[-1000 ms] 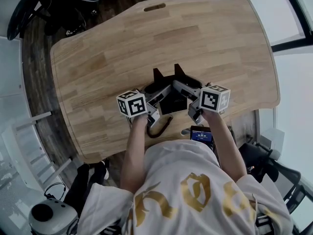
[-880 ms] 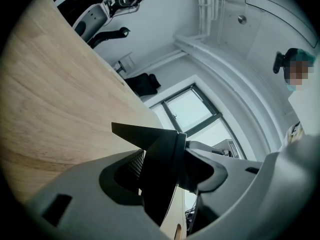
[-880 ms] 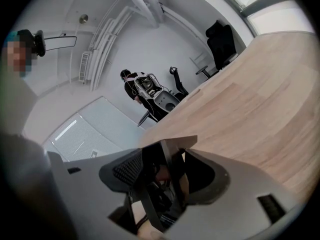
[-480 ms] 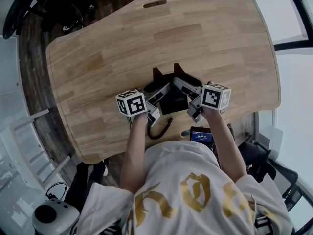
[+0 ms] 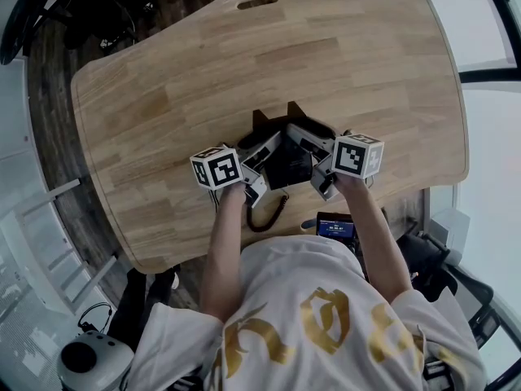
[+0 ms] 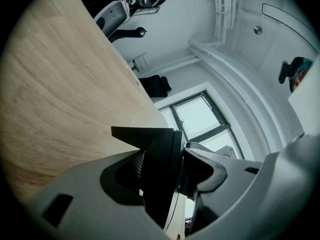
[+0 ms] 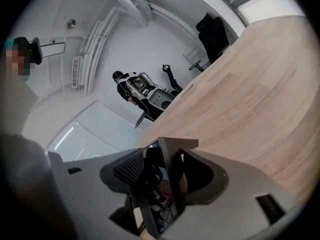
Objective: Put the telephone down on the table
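The left gripper [image 5: 264, 147] and right gripper [image 5: 314, 142] are each clamping a side of the black rectangular telephone [image 5: 289, 166] (its coiled black cord [image 5: 273, 213] is trailing towards the frame's bottom); it is hovering at centre frame over the light wooden table [image 5: 203, 72].

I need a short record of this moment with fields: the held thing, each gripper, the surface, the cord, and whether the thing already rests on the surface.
held thing: black telephone, above the near part of the table
left gripper: shut on the telephone's left side
right gripper: shut on the telephone's right side
surface: light wooden table
cord: dark, coiled, runs from the telephone toward the person
resting on table: cannot tell from these views
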The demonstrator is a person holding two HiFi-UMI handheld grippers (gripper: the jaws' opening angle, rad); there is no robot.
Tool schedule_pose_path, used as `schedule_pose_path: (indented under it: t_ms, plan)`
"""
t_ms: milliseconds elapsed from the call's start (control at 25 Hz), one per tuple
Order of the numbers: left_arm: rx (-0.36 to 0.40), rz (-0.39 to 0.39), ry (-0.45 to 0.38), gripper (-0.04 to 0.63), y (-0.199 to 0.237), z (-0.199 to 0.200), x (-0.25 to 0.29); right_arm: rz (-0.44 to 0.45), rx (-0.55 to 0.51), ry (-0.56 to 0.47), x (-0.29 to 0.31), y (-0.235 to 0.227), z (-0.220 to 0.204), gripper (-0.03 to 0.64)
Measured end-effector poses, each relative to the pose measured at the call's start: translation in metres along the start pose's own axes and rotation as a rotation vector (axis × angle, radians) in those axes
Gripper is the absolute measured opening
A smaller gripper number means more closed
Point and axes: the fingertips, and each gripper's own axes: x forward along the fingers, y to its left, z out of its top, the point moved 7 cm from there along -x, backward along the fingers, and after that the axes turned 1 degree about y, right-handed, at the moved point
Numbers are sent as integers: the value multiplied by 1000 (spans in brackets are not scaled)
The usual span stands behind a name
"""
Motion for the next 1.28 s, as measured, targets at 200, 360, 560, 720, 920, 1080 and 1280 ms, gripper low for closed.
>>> schedule_pose_path:
  t_ms: [200, 360, 560, 720, 920, 1080, 1280]
  plan:
    - [-20, 13, -5, 235, 8, 11, 3, 3, 11, 2, 12, -5, 9, 235]
    - [-19, 24, -3, 235, 8, 12, 4, -1, 8, 4, 13, -6, 8, 235]
    - [-12, 27, -3, 235, 12, 22, 7, -4, 33, 0, 19, -8, 15, 235]
    - [-13, 37, 4, 235, 14, 25, 9, -10, 29, 5, 22, -10, 16, 235]
    - [-18, 31, 2, 235, 16, 25, 8, -18, 25, -3, 22, -13, 16, 224]
    - [-12, 25, 7, 235, 17, 25, 9, -17, 23, -5, 23, -13, 16, 224]
    - [15, 88, 9, 261, 17, 26, 6, -47, -22, -5, 21, -10, 16, 224]
